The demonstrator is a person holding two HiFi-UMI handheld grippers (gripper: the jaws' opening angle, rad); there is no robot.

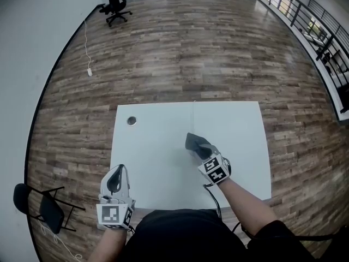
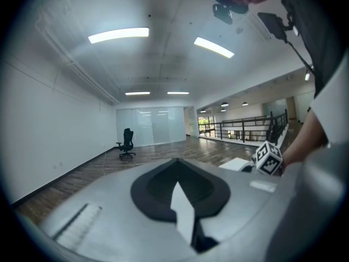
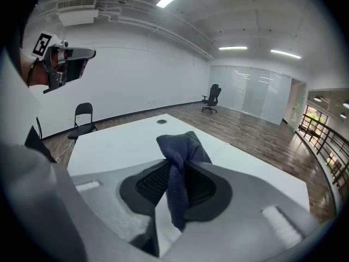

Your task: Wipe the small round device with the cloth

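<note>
Counting across the head view, we find two grippers, one small round device, one cloth, one table and two chairs. Our left gripper [image 1: 117, 171] hangs at the seven o'clock edge of the white table [image 1: 163, 146]. In its own view the left gripper [image 2: 175, 160] has its jaws closed together on nothing. The small round device [image 1: 131, 121] lies at the table's ten o'clock corner, untouched. Toward four o'clock from it, our right gripper [image 1: 203, 153] is clamped on the dark blue cloth [image 1: 195, 142], well apart from the device.

Only the right gripper view shows the cloth [image 3: 182, 143] pinched between the pads, with the device [image 3: 161, 121] beyond at eleven o'clock. The left gripper view shows neither, only the other gripper's marker cube [image 2: 268, 158]. The folding chair [image 1: 46, 206] shows in the head and right gripper views alone. The office chair [image 1: 115, 5] shows in all three.
</note>
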